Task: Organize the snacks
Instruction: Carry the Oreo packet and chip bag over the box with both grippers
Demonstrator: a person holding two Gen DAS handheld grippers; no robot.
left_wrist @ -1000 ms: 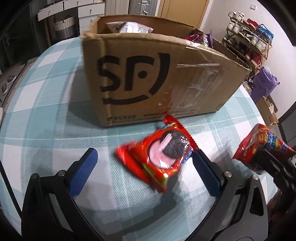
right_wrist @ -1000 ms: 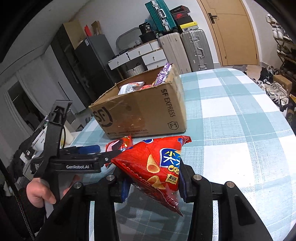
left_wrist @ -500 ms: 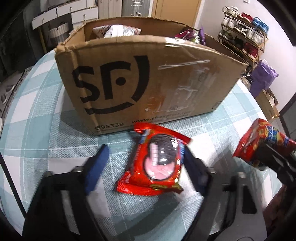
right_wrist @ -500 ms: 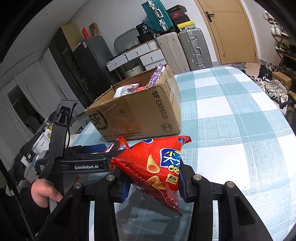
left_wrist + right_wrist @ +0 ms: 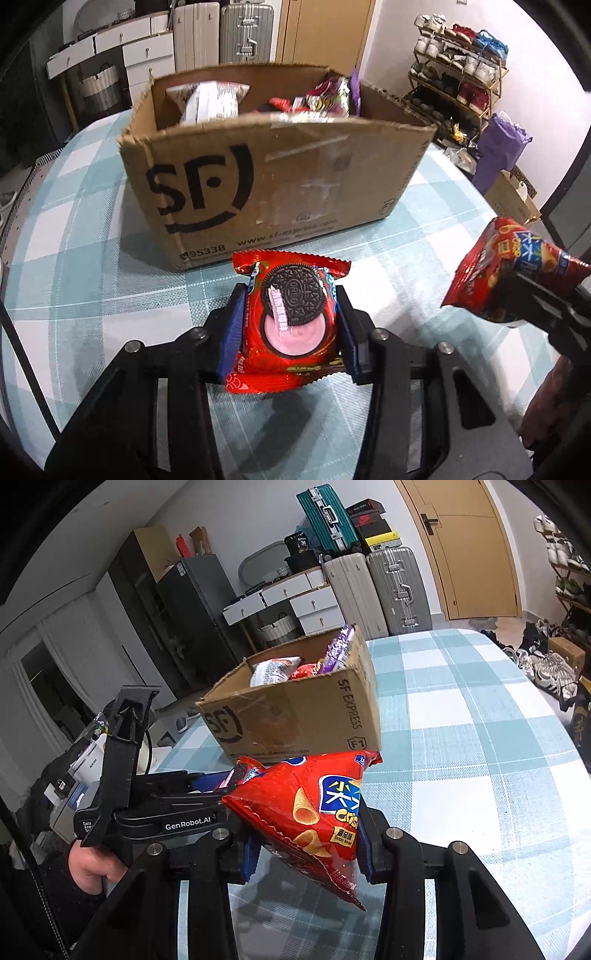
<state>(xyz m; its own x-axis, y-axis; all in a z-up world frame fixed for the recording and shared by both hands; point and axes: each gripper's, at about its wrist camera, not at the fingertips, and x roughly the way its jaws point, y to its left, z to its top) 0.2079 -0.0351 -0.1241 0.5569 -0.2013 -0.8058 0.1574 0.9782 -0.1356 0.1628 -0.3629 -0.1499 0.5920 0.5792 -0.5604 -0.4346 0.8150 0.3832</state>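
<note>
My left gripper (image 5: 290, 325) is shut on a red Oreo packet (image 5: 291, 321), held just above the checked tablecloth in front of the open SF cardboard box (image 5: 273, 192). The box holds several snack packets (image 5: 317, 98). My right gripper (image 5: 304, 834) is shut on a red bag of cone crisps (image 5: 314, 812), lifted above the table; the bag also shows at the right of the left wrist view (image 5: 502, 280). The left gripper and the Oreo packet (image 5: 243, 771) show in the right wrist view, left of the crisps. The box (image 5: 295, 716) stands beyond them.
The round table has a teal and white checked cloth (image 5: 480, 738). Suitcases (image 5: 380, 587), drawers and a door stand behind it. A shoe rack (image 5: 458, 85) and a purple bag (image 5: 498, 147) are on the right beyond the table edge.
My left gripper has closed on the Oreo packet, which lay loose and skewed on the table before, and raised it. The right gripper keeps holding the crisps.
</note>
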